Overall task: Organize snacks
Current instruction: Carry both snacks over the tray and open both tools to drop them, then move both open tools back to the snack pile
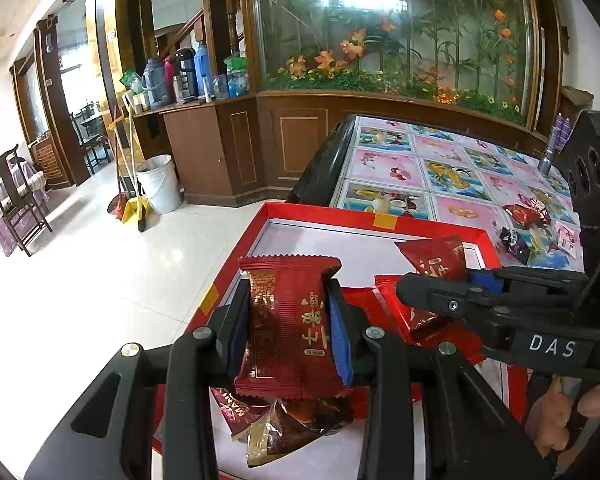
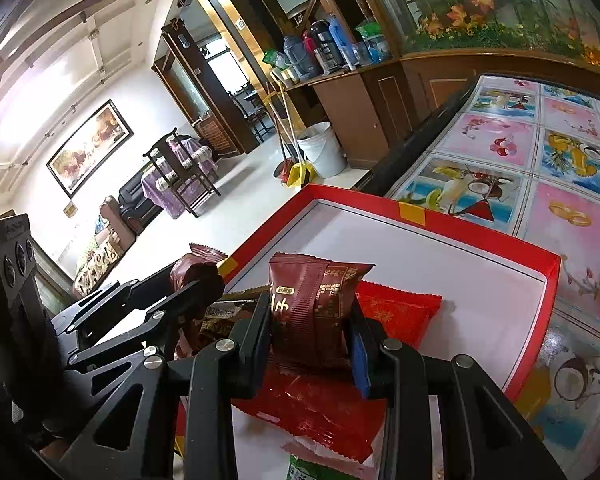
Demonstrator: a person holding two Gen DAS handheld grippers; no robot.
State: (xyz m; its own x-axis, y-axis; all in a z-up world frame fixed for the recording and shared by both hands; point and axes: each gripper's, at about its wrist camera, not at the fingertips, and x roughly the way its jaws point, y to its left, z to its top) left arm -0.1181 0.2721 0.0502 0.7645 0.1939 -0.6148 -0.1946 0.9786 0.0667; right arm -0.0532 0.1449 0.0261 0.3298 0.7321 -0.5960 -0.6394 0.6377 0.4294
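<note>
Left wrist view showed a dark red snack packet (image 1: 292, 320) standing upright, clamped in the left gripper (image 1: 292, 328) directly above the red tray (image 1: 376, 222) on the worktop (image 1: 452, 168). The right gripper (image 2: 312, 344) pinched another packet (image 2: 316, 312) over the same tray, so each had only to lower.

Snack packet (image 1: 294, 320) in left claw (image 1: 290, 322)

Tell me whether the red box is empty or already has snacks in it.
Not empty. The red box holds several wrapped snacks at its near end, including a bright red packet; its far white floor is bare.
</note>
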